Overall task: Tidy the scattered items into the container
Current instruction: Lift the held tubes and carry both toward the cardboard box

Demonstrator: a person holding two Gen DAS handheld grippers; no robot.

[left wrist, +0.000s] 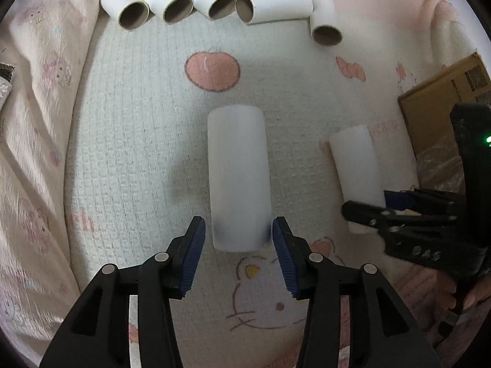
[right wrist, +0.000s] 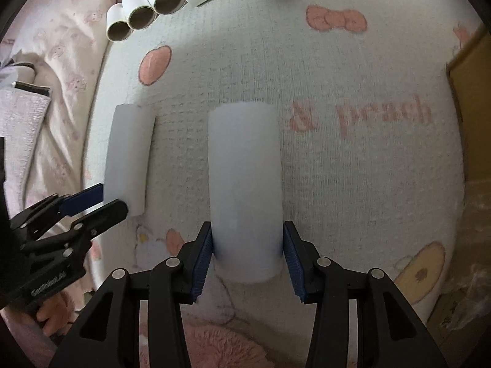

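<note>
Our left gripper straddles one white tube, jaws open with a gap on the left pad. Our right gripper brackets another tube, pads at its sides; firm grip cannot be confirmed.

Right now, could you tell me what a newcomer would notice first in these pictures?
Two white tubes lie side by side on the cartoon-print blanket, each between open tongs: the left tongs flank the left tube, the right tongs the right tube. A row of empty rolls lines the far edge.
</note>
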